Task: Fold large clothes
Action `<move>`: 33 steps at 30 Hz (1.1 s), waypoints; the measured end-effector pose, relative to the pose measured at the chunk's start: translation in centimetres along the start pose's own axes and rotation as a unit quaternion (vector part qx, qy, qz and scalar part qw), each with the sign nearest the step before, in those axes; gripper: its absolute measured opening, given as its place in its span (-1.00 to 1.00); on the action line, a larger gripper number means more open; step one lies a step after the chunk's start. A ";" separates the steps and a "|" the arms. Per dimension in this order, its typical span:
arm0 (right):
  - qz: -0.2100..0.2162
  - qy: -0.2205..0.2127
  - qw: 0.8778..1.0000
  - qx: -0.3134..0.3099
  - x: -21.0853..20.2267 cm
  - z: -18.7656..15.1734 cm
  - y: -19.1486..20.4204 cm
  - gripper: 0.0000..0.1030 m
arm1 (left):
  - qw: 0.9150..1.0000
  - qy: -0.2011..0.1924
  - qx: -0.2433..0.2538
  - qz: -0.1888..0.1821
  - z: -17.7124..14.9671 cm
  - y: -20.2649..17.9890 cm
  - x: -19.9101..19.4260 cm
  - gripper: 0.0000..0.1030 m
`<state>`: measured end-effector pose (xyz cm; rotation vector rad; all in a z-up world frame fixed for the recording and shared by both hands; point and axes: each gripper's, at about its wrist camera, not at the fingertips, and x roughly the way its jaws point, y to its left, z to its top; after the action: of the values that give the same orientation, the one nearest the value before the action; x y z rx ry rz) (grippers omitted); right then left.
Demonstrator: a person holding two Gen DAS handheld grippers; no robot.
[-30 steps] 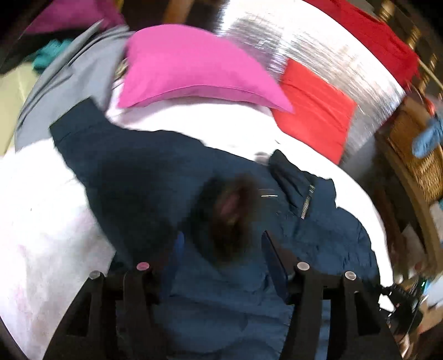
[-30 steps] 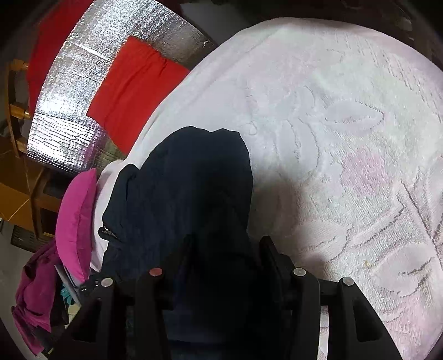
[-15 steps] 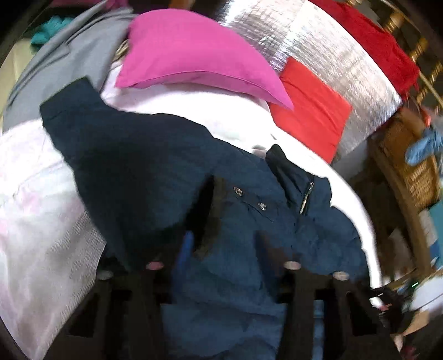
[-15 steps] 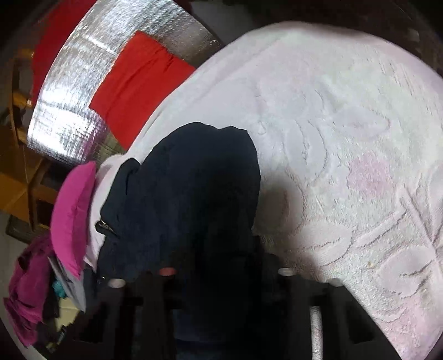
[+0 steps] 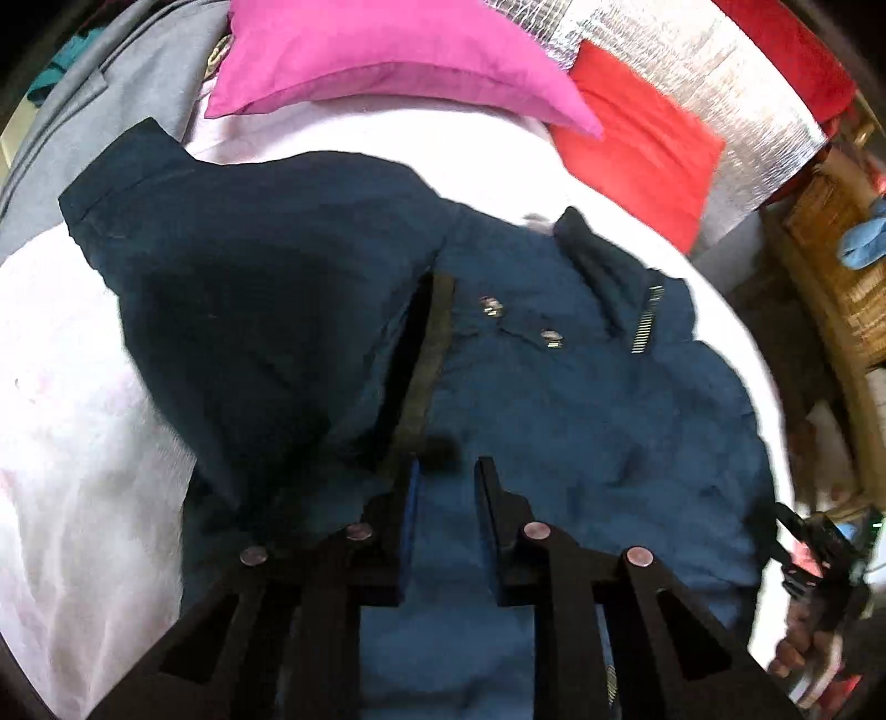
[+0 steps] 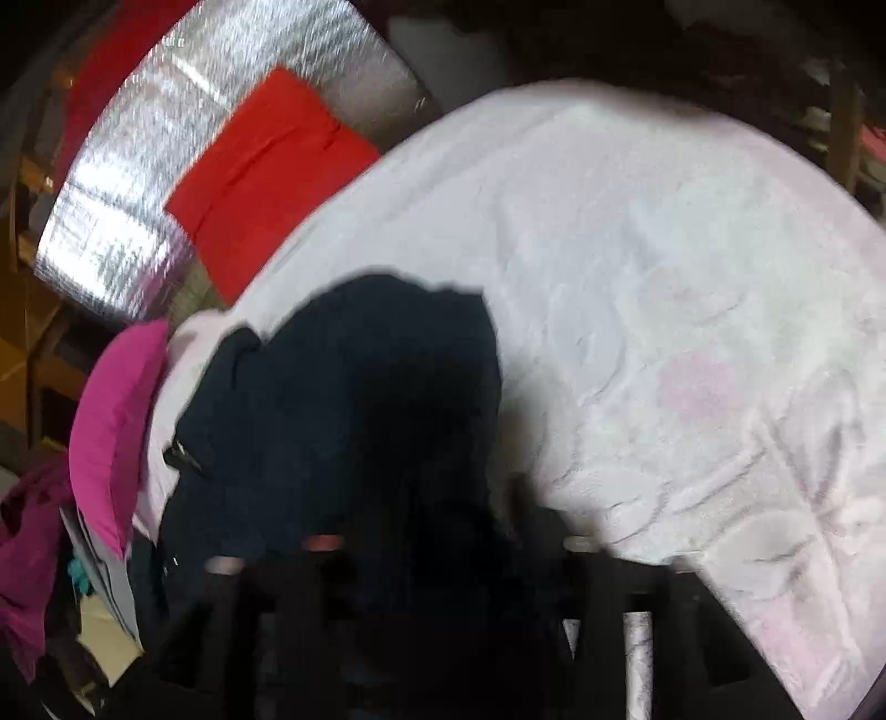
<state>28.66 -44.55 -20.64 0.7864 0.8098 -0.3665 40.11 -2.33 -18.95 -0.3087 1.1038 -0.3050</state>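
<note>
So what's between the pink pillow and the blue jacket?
Only a strip of the white bedspread lies between the pink pillow and the blue jacket, seen in the left wrist view.

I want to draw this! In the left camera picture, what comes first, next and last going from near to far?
Left tool → navy jacket → white bedspread → pink pillow.

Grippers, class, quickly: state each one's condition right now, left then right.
Left gripper: open, fingers apart over the navy jacket, gripping nothing visible.
Right gripper: cannot be told; blur and dark jacket fabric hide the fingers.
</note>
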 end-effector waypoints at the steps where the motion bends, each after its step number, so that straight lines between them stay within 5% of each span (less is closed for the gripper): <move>1: -0.002 -0.018 1.000 0.001 -0.8 0.1 0.0 0.31 | 1.000 -0.002 -0.001 -0.020 0.1 0.3 -0.9 -0.57; 2: -0.005 -0.041 0.999 -0.002 -1.9 0.1 0.1 0.31 | 0.999 -0.012 -0.003 -0.045 0.2 0.8 -2.3 -0.49; 6: 0.011 -0.107 0.994 -0.035 -4.8 -0.7 1.5 0.31 | 0.994 -0.086 -0.036 -0.053 1.0 3.9 -6.6 0.50; 9: 0.057 -0.101 0.989 -0.086 -4.8 -2.0 3.8 0.28 | 0.985 -0.133 -0.103 -0.029 1.6 7.9 -7.8 0.56; 13: 0.104 -0.050 0.984 -0.135 -2.9 -3.8 6.3 -0.17 | 0.968 -0.131 -0.203 -0.066 2.6 12.8 -6.2 0.56; 16: 0.120 -0.003 0.981 -0.151 -0.8 -5.0 7.8 -0.24 | 0.954 -0.122 -0.252 -0.106 3.2 15.2 -4.6 0.55; 23: 0.082 0.048 0.982 -0.162 2.3 -6.4 8.3 -0.24 | 0.930 -0.130 -0.287 -0.188 3.8 16.3 -1.7 0.42; 30: 0.074 0.071 0.984 -0.147 3.7 -5.8 7.4 -0.27 | 0.925 -0.149 -0.296 -0.189 4.3 17.4 -1.2 -0.63; 33: 0.069 0.071 0.983 -0.151 3.8 -6.0 7.6 -0.27 | 0.931 -0.166 -0.272 -0.177 4.2 16.2 -2.0 -0.70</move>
<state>32.41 -35.08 -22.43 0.5835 0.9142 -0.0596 44.44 13.69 -21.89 -1.0251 0.7745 -0.2486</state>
